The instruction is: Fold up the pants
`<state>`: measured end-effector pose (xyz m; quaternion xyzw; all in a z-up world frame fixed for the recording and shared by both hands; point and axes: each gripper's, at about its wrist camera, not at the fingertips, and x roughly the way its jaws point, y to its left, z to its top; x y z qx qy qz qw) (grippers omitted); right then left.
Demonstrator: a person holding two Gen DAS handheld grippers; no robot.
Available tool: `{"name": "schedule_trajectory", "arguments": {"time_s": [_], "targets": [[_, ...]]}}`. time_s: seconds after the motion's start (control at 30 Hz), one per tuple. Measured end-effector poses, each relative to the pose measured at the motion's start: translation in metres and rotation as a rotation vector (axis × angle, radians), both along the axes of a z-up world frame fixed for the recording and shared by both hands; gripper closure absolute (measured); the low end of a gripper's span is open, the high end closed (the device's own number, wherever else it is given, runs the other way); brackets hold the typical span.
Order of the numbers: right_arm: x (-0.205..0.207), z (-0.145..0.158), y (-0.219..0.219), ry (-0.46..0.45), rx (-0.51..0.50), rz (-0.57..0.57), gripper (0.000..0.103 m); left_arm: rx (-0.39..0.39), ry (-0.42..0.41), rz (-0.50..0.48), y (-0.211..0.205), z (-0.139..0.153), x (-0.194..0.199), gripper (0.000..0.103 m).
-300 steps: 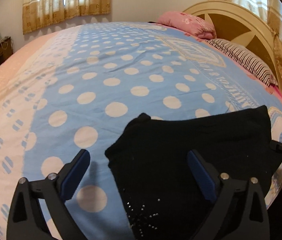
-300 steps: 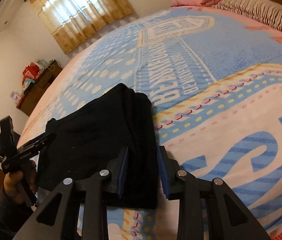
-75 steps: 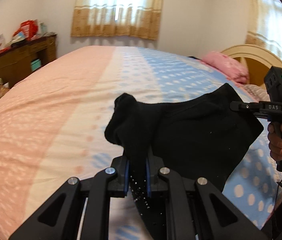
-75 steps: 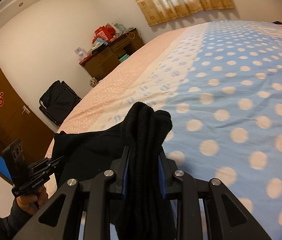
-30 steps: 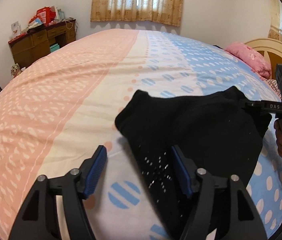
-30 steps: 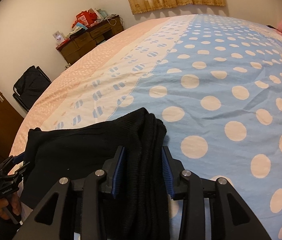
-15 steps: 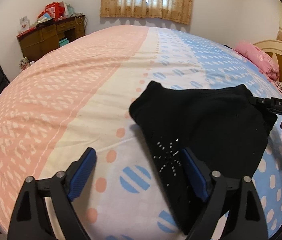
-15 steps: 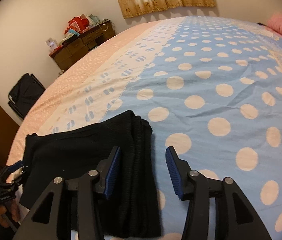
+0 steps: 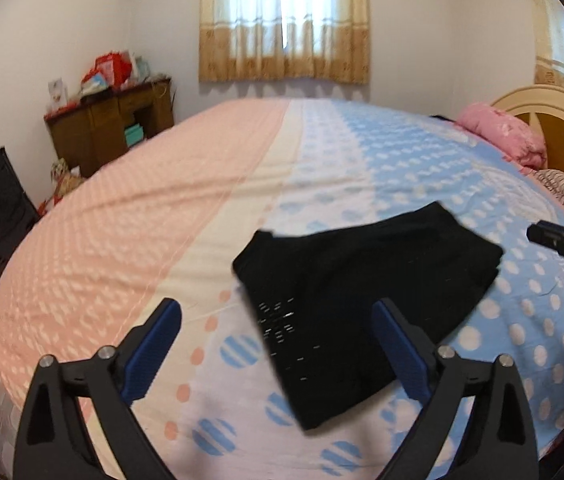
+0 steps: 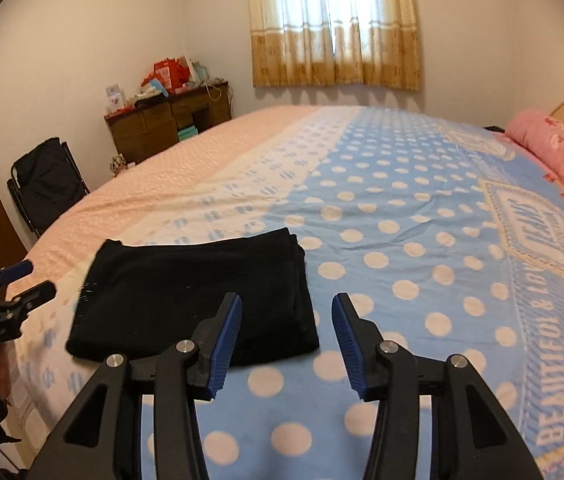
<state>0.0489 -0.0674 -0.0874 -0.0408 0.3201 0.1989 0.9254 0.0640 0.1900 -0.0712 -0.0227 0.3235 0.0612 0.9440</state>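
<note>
On bed (image 10: 402, 240), folded black pants (image 10: 194, 296), left gripper (image 9: 278, 344) wide open, right gripper (image 10: 286, 344) open, both empty

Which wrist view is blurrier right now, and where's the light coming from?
Left wrist view: motion smear on the black pants and bedspread, though the gripper fingers stay crisp. Right wrist view: sharper, dots legible. In both, daylight through the curtained window, slightly blown out; strong fisheye bending at the edges.
</note>
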Motion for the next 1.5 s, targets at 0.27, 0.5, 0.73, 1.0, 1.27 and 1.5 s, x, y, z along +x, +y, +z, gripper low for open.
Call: {"name": "schedule_trajectory", "arguments": {"time_s": [0.27,0.5,0.73,1.0,1.27,1.5], "targets": [[-0.03,0.022,-0.01,-0.083,0.012,-0.039,0.044,-0.002,-0.049,-0.008,-0.008,0.015,-0.009,0.003],[-0.035,0.023,-0.005,-0.085,0.016,-0.028,0.04,0.006,-0.049,0.0,-0.01,0.015,-0.009,0.003],[-0.036,0.023,-0.006,-0.083,0.023,-0.03,0.04,0.007,-0.044,-0.004,-0.01,0.014,-0.008,0.003],[-0.035,0.027,-0.011,-0.084,0.032,-0.036,0.04,0.007,-0.043,-0.003,-0.011,0.013,-0.008,0.003],[-0.035,0.029,-0.012,-0.084,0.03,-0.037,0.04,0.008,-0.044,-0.001,-0.01,0.012,-0.008,0.003],[-0.035,0.029,-0.012,-0.081,0.033,-0.036,0.04,0.009,-0.044,-0.003,-0.01,0.011,-0.008,0.003]]}}
